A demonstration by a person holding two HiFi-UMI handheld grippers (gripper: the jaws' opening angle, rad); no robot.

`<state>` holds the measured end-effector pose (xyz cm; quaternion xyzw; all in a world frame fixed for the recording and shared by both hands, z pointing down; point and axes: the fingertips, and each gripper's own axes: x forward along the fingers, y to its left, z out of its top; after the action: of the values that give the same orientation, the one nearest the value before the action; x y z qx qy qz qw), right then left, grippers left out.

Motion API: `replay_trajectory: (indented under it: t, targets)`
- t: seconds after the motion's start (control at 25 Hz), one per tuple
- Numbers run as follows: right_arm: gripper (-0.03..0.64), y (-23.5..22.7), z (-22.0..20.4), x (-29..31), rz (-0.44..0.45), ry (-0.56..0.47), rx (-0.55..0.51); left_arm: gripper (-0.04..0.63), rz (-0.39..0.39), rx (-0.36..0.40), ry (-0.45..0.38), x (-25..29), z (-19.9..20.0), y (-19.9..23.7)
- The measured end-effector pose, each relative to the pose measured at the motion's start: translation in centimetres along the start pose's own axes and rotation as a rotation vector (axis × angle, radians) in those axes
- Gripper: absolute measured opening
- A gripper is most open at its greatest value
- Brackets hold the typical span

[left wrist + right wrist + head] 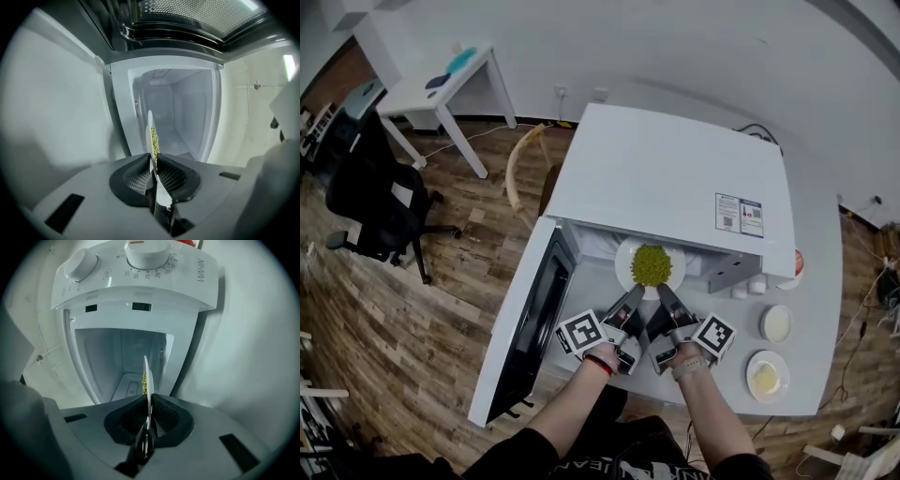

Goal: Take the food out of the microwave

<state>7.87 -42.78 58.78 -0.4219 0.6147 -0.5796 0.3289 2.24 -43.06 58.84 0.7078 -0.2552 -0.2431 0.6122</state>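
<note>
A white plate [626, 265] heaped with green food [652, 265] sits at the mouth of the open white microwave [675, 178]. My left gripper [635, 299] is shut on the plate's near rim from the left. My right gripper [662, 296] is shut on the same rim just to the right. In the left gripper view the plate [151, 125] shows edge-on between the pads of the left gripper [153, 157], with the food [154, 140] on it. In the right gripper view the right gripper [147, 397] likewise pinches the edge-on plate [146, 373], the microwave cavity behind it.
The microwave door [534, 319] hangs open to the left. The control panel with its dials [140, 254] is on the right side. Two small dishes [776, 322] [766, 375] stand on the grey counter at the right. An office chair [380, 206] and a white table [441, 89] stand far left.
</note>
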Motion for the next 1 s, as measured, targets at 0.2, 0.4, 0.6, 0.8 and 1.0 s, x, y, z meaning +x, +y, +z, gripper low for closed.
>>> replay_trajectory:
  t: [0.2, 0.4, 0.6, 0.8, 1.0]
  targets:
    - [0.044, 0.3, -0.3, -1.1, 0.016, -0.014, 0.034, 0.048, 0.044, 0.084, 0.016, -0.9, -0.5, 0.0]
    - [0.044, 1.0, -0.7, -1.9, 0.011, -0.004, 0.029, 0.048, 0.038, 0.058, -0.002, -1.5, -1.2, -1.0]
    - [0.044, 1.2, -1.6, -4.3, -0.008, -0.001, 0.053, 0.049, 0.049, 0.047, -0.008, -3.0, -3.0, -1.8]
    - [0.044, 1.3, -2.1, -5.8, -0.018, 0.003, 0.074, 0.049, 0.062, 0.039, -0.010, -4.0, -4.2, -2.2]
    - [0.044, 1.4, -2.6, -7.4, -0.022, 0.001, 0.090, 0.049, 0.068, 0.034, -0.008, -4.8, -5.6, -2.6]
